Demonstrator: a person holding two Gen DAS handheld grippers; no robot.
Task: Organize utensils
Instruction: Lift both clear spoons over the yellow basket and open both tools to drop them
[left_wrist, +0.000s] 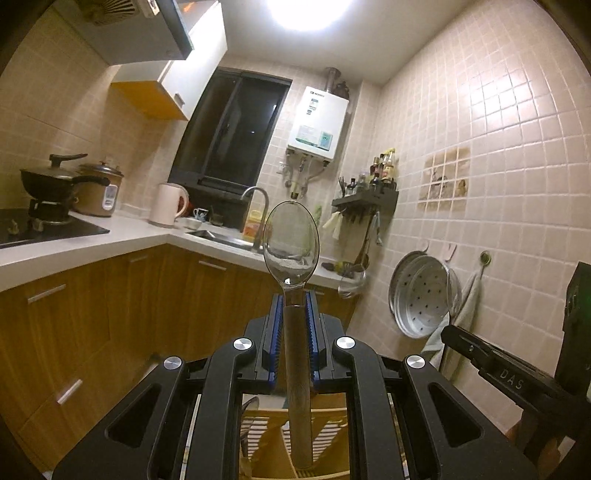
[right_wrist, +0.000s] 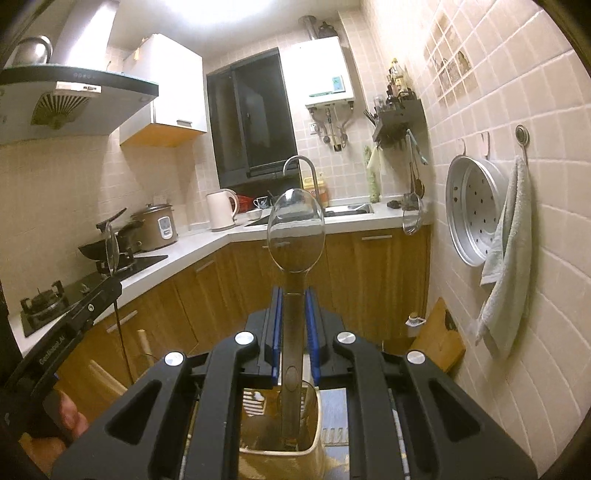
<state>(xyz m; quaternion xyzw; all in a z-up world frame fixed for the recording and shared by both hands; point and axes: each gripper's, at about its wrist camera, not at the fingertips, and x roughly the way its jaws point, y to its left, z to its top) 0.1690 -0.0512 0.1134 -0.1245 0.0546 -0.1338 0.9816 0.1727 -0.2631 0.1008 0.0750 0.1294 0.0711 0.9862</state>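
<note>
Rising at the centre of the left wrist view, a shiny stainless-steel spoon with a plain straight handle (left_wrist: 291, 243) stands bowl-up, its handle clamped between the blue pads of the left tool (left_wrist: 295, 314), whose jaws are narrow around it. Below the tool, at the bottom centre, a pale wooden slatted utensil holder (left_wrist: 325, 435) shows through the frame. In the right wrist view a second polished steel spoon with an oval stud on its handle (right_wrist: 295, 229) stands likewise at the centre, pinched by the right tool (right_wrist: 294, 314), jaws narrow on the handle. Beneath it sits a cream rectangular plastic utensil bin (right_wrist: 314, 424). Behind both, mid-frame, runs the white L-shaped bench (right_wrist: 207, 240) with wood-fronted cabinets. A perforated metal steamer tray (right_wrist: 474, 210) hangs on the tiled wall at right.
</note>
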